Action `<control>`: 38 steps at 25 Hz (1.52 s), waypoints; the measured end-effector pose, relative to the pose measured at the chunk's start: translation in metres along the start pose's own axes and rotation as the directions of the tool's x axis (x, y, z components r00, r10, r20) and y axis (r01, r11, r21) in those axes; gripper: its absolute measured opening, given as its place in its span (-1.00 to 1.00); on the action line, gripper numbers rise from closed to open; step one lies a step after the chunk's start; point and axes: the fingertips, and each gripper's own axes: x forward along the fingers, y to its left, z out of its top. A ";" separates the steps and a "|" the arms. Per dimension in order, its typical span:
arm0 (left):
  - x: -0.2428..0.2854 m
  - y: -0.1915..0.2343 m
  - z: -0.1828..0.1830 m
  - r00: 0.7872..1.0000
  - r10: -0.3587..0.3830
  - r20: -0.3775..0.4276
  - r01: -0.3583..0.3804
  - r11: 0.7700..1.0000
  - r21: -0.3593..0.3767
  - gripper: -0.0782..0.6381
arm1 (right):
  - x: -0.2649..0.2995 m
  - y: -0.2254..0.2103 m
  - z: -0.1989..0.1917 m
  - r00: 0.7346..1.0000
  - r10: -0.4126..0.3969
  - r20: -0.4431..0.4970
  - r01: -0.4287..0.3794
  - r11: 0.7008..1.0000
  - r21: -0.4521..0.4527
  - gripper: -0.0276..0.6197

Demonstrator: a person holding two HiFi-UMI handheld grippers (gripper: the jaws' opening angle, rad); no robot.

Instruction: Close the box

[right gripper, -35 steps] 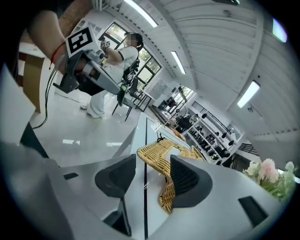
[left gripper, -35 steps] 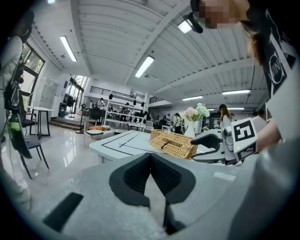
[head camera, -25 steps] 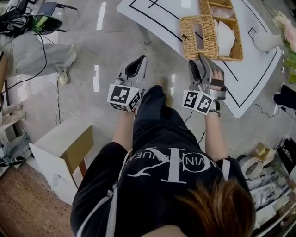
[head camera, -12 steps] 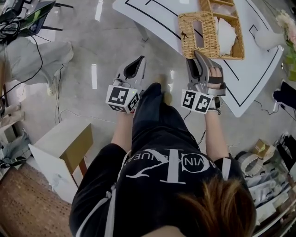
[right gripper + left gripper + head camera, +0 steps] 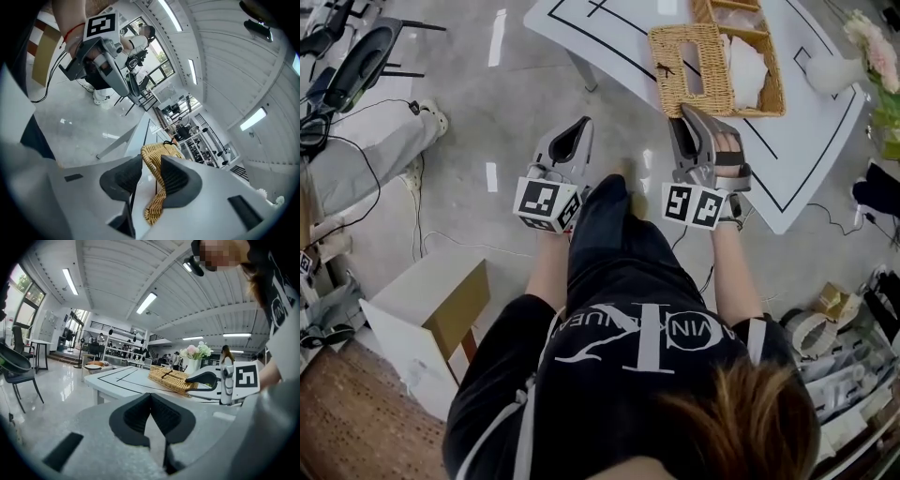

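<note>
A wicker box (image 5: 773, 89) stands on the white table (image 5: 806, 159) with white paper inside. Its slotted lid (image 5: 675, 56) lies folded out flat towards me. My right gripper (image 5: 684, 117) is at the lid's near edge. In the right gripper view the jaws (image 5: 151, 164) are closing with the wicker lid rim (image 5: 154, 206) between them, and a gap remains on the left side. My left gripper (image 5: 581, 124) hangs over the floor left of the table, shut and empty (image 5: 150, 397). The left gripper view shows the box (image 5: 171, 378) and the right gripper (image 5: 190, 379) beside it.
A vase of flowers (image 5: 872, 47) stands at the table's right end. On the floor at left is a white and brown carton (image 5: 422, 309), with cables and a chair (image 5: 356, 66) beyond. Clutter fills the lower right corner (image 5: 853, 347).
The head view has shifted a little, so the table sits higher and further left. Both grippers stay side by side, the right one still at the lid's near edge.
</note>
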 end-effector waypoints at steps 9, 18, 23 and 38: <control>0.009 -0.005 0.020 0.999 -0.024 0.026 0.023 0.999 0.028 -0.76 | -0.011 -0.020 0.013 0.998 -0.026 0.050 0.021 0.995 0.099 -0.61; 0.027 -0.019 0.042 0.996 -0.079 0.045 0.076 0.995 0.061 -0.76 | -0.027 -0.052 0.021 0.991 -0.096 0.090 0.070 0.964 0.258 -0.68; 0.035 -0.030 0.048 0.992 -0.117 0.044 0.114 0.990 0.079 -0.76 | -0.035 -0.067 0.021 0.987 -0.130 0.094 0.091 0.936 0.341 -0.72; 0.075 -0.055 0.071 0.970 -0.236 0.054 0.229 0.967 0.113 -0.76 | -0.058 -0.116 -0.001 0.968 -0.245 0.055 0.177 0.820 0.544 -0.79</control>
